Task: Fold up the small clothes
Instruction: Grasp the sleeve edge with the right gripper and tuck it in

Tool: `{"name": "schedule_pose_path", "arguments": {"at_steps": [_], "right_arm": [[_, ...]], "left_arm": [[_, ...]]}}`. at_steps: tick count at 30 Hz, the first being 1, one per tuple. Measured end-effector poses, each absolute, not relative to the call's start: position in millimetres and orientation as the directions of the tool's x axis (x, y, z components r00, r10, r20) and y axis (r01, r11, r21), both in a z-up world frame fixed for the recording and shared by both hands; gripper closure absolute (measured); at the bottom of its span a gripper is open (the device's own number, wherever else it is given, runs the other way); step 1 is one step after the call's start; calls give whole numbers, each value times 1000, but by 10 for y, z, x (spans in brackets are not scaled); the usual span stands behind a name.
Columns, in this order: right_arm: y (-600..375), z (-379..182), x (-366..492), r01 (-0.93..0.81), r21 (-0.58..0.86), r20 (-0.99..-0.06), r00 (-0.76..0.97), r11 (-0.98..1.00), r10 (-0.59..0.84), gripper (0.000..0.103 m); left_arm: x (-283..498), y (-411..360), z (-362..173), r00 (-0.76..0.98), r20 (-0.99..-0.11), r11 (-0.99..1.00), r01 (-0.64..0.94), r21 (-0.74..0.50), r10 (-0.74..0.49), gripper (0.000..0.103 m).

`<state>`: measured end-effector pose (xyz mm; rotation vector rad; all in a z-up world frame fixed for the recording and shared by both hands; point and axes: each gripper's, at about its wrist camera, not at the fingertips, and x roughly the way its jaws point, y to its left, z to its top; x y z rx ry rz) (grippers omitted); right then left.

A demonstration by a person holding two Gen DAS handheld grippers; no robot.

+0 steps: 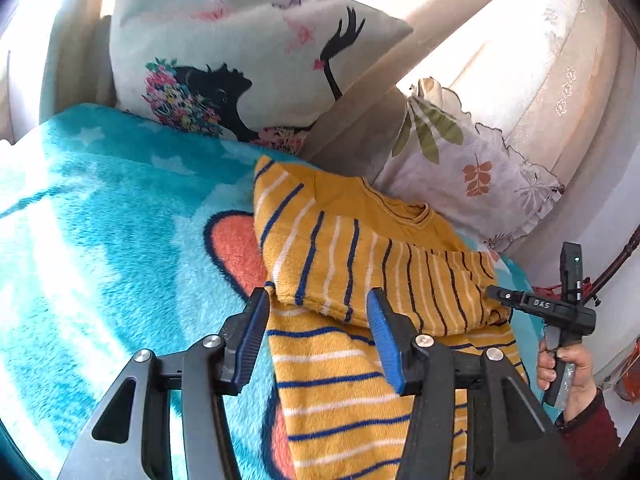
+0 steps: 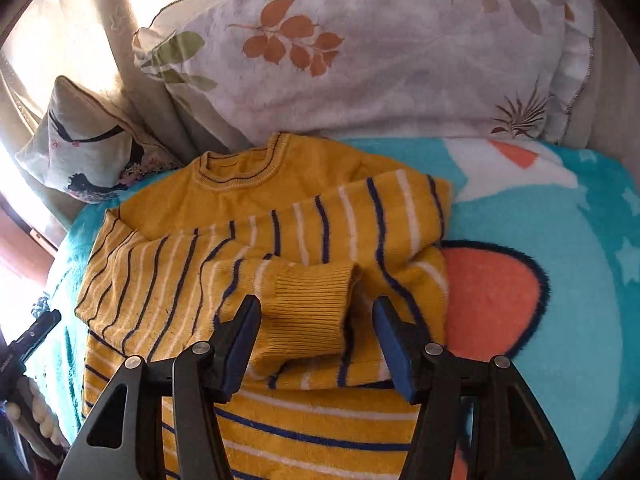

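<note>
Yellow striped sweater (image 2: 256, 264) lies flat on the teal fleece blanket (image 2: 552, 320), neck hole at the far end by the pillows. Both sleeves are folded across the chest; the top sleeve's ribbed cuff (image 2: 316, 304) sits near the middle of the body.

Right gripper (image 2: 316, 344): jaws wide, nothing between them, hovering just above the cuff. The blue pads straddle the cuff; I can't tell if they touch the fabric.

Left gripper (image 1: 318, 332): jaws wide too, empty, over the near edge of the folded sleeve on the sweater's (image 1: 360, 280) left side. Pads look close to the knit; contact not clear.

In the left wrist view the right gripper's body (image 1: 560, 304) shows at the right edge, held in the person's right hand (image 1: 564, 372), clear of the sweater.

Leaf-print pillow (image 2: 380, 52) is just beyond the collar, touching the blanket's far edge. Silhouette-print cushion (image 1: 248, 60) stands far left against the cream curtain (image 1: 532, 60).
</note>
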<state>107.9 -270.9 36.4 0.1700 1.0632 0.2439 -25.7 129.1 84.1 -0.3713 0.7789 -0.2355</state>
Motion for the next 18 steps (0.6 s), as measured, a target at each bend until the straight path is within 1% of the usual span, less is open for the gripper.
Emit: {"name": "schedule_pose_path", "arguments": {"at_steps": [1, 2, 4, 7, 8, 11, 14, 15, 16, 17, 18], "right_arm": [[-2664, 320, 1060, -133, 225, -854, 450, 965, 261, 80], [-2612, 319, 1044, -156, 195, -861, 446, 968, 245, 87], [-2630, 404, 974, -180, 201, -834, 485, 963, 264, 94], [-2861, 582, 891, -144, 227, -792, 548, 963, 269, 97], [-2941, 612, 882, -120, 222, -789, 561, 968, 250, 97], [-3158, 563, 900, -36, 171, -807, 569, 985, 161, 97], [-3268, 351, 940, 4, 170, -845, 516, 985, 144, 95], [-3284, 319, 912, 16, 158, -845, 519, 987, 127, 93], [-3290, 313, 880, 24, 149, -841, 529, 989, 114, 85], [-3290, 321, 845, 32, 140, -836, 539, 990, 101, 81], [-3302, 351, 798, 38, 137, -832, 546, 990, 95, 74]], "left_arm": [[-351, 1329, 895, 701, -636, 913, 55, -403, -323, 47], [-441, 1361, 933, 707, -635, 914, 40, -403, -311, 43], [-573, 1416, 958, 705, -644, 912, 11, -410, -297, 42], [-709, 1480, 894, 685, -662, 901, -19, -434, -304, 42], [-735, 1487, 852, 675, -670, 898, -27, -439, -308, 42], [-766, 1439, 698, 640, -699, 897, -35, -440, -318, 42], [-748, 1362, 503, 594, -725, 887, -43, -460, -347, 42], [-745, 1335, 444, 579, -735, 884, -51, -465, -353, 42], [-753, 1305, 403, 568, -741, 883, -53, -466, -357, 42], [-764, 1273, 369, 559, -748, 885, -53, -463, -358, 42], [-781, 1245, 345, 551, -754, 887, -52, -458, -358, 42]]}}
